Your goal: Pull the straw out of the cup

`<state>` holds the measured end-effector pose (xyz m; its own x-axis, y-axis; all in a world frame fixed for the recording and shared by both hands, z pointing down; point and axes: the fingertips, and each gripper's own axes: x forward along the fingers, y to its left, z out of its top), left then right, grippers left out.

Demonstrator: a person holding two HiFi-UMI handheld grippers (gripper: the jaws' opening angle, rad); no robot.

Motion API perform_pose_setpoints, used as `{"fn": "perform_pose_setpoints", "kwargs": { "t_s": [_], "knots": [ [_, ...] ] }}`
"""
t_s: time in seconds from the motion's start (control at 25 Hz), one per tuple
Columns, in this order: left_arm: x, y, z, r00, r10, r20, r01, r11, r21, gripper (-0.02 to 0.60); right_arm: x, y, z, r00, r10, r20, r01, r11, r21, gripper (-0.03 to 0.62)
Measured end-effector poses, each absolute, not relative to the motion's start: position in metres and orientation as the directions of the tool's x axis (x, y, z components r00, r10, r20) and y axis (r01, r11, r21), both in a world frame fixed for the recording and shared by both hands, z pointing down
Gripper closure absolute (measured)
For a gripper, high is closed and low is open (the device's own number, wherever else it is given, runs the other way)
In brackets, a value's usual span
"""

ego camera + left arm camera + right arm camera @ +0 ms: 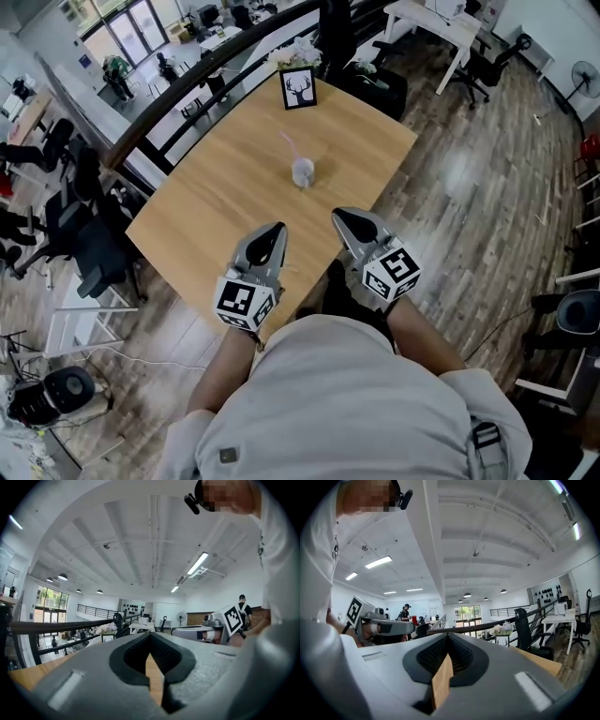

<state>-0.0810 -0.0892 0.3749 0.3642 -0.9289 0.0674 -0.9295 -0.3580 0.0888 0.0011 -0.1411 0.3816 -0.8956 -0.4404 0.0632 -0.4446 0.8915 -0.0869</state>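
Note:
In the head view a small clear cup (302,172) stands near the middle of the wooden table (216,187), with a pink straw (288,143) leaning out of it towards the far side. Both grippers hover level over the table's near edge, well short of the cup. My left gripper (275,228) is shut and holds nothing. My right gripper (339,216) is also shut and empty. In the left gripper view the jaws (151,637) meet at the tip, and the same holds in the right gripper view (448,637). The jaws hide the cup in both gripper views.
A framed deer picture (299,88) and white flowers (296,53) stand at the table's far edge, against a black railing (187,80). A black office chair (89,248) sits left of the table. Wooden floor lies to the right.

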Motion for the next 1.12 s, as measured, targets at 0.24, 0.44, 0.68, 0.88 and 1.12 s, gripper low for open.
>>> {"fn": "perform_pose_setpoints", "kwargs": {
  "t_s": [0.24,0.44,0.68,0.88,1.12],
  "knots": [
    [-0.108,-0.129,0.394,0.267,-0.957,0.116,-0.960,-0.254,0.115,0.577,-0.033,-0.195,0.396,-0.932,-0.348,0.104,-0.359,0.927,-0.112,0.585],
    [-0.132,-0.171,0.410,0.190,-0.971,0.145,-0.976,-0.170,0.136,0.577,-0.065,-0.245,0.415,-0.953,-0.269,0.140,-0.286,0.951,-0.116,0.583],
    [-0.145,-0.231,0.434,0.121,-0.975,0.188,-0.983,-0.092,0.157,0.577,-0.088,-0.308,0.447,-0.959,-0.189,0.210,-0.222,0.964,-0.146,0.567],
    [-0.155,-0.280,0.460,0.096,-0.968,0.233,-0.984,-0.057,0.170,0.577,-0.106,-0.360,0.485,-0.951,-0.137,0.278,-0.192,0.965,-0.181,0.535],
    [-0.168,-0.326,0.499,0.057,-0.958,0.280,-0.979,0.001,0.202,0.577,-0.129,-0.405,0.550,-0.920,-0.069,0.385,-0.148,0.972,-0.180,0.505]
  ]
}}
